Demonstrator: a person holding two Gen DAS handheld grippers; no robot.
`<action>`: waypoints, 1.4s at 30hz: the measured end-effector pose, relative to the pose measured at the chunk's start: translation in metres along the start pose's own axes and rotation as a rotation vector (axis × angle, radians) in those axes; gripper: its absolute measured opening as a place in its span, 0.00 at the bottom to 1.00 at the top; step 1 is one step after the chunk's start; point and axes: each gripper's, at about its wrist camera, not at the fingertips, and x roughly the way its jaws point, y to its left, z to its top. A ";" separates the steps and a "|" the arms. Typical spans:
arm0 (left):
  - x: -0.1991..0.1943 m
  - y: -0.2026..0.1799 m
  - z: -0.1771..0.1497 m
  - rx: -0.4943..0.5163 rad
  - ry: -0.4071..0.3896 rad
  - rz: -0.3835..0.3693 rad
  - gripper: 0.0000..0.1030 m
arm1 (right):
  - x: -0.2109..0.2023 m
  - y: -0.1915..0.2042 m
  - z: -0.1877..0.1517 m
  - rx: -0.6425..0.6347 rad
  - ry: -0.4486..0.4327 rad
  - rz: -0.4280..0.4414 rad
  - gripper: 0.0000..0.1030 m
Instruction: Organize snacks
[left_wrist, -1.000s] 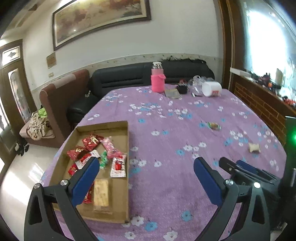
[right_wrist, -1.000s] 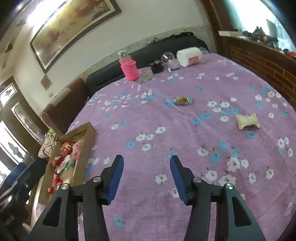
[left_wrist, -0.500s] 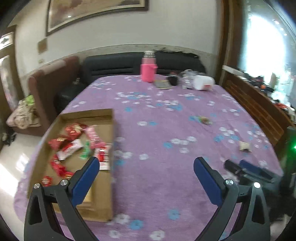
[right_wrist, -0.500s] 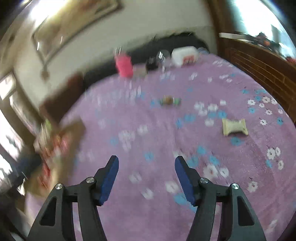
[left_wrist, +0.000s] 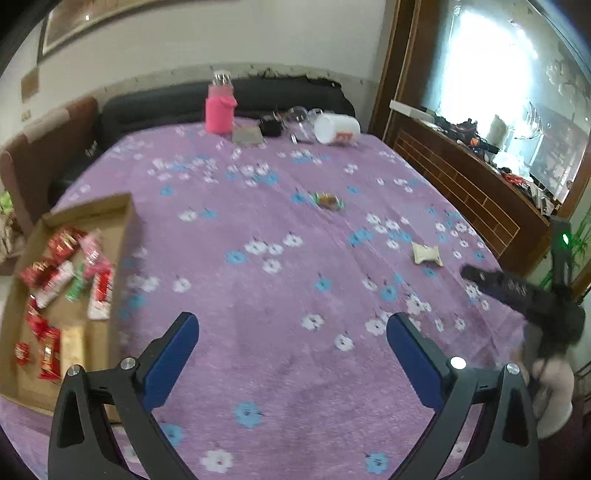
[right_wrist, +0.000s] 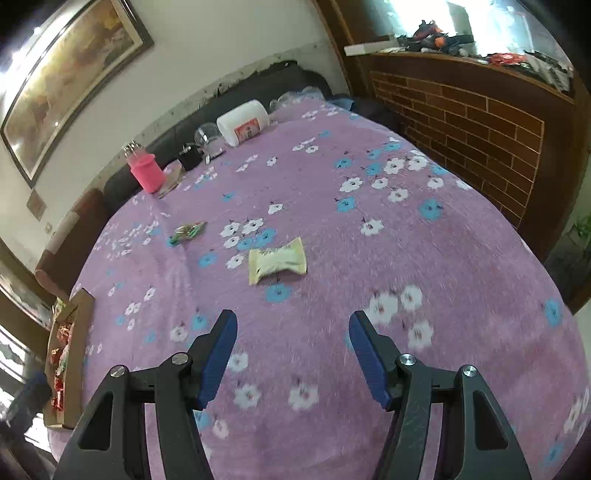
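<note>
Purple floral tablecloth (right_wrist: 424, 258); right gripper (right_wrist: 293, 354) jaws apart, empty, just widened, short of cream candy (right_wrist: 277, 260); flat wrapper may slip. Left gripper (left_wrist: 291, 354) apart, empty.

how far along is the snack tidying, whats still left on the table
Mostly done: a pile of red and pink snack packs already lies in the cardboard tray. In hand: nothing, as the left gripper and right gripper are both open and empty, the right one facing the cream wrapped snack. Left: that snack and the green wrapped candy, both loose on the purple cloth.
</note>
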 end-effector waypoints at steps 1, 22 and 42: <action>0.002 0.000 0.000 -0.001 0.005 0.004 0.99 | 0.006 -0.001 0.007 0.011 0.011 0.014 0.65; 0.007 0.052 0.011 -0.073 0.003 0.077 0.99 | 0.194 0.141 0.112 -0.174 0.212 0.221 0.29; 0.000 0.081 0.005 -0.163 0.002 0.046 0.99 | 0.124 0.192 0.025 -0.387 0.409 0.490 0.26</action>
